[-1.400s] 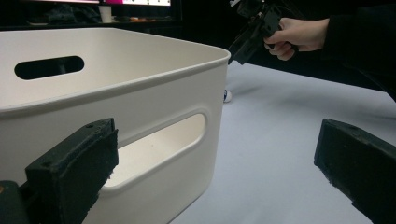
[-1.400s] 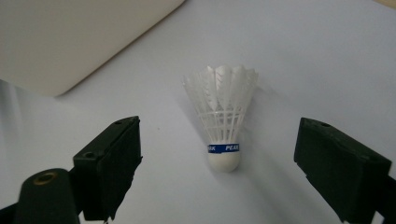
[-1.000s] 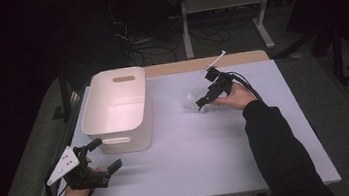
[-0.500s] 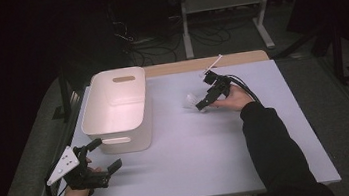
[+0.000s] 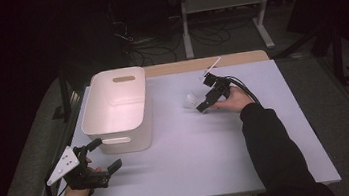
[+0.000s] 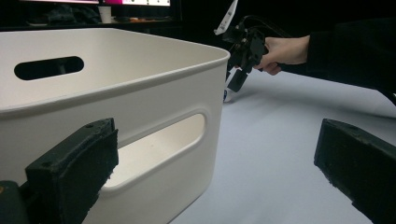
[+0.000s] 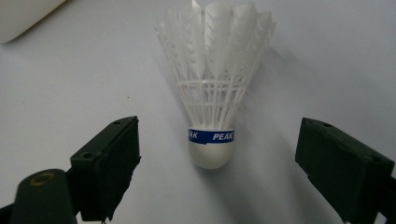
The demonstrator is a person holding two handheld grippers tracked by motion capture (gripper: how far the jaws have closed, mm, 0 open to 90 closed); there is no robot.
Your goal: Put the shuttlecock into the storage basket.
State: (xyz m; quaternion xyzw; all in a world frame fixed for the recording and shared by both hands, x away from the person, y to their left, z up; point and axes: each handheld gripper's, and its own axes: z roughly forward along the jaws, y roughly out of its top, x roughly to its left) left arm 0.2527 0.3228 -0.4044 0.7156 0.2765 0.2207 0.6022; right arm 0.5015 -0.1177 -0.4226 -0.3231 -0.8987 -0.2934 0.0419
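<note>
Between the right gripper's (image 7: 215, 163) parted fingers (image 7: 109, 163) lies the shuttlecock (image 7: 212, 88), untouched.

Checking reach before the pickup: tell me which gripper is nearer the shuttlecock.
Right. The right gripper has the shuttlecock between its open jaws; the left gripper sits far off, beside the bin.

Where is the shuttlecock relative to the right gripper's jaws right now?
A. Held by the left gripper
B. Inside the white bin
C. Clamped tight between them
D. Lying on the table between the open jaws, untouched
D: in the right gripper view the shuttlecock lies on the table between the right gripper's spread jaws, gaps on both sides.
</note>
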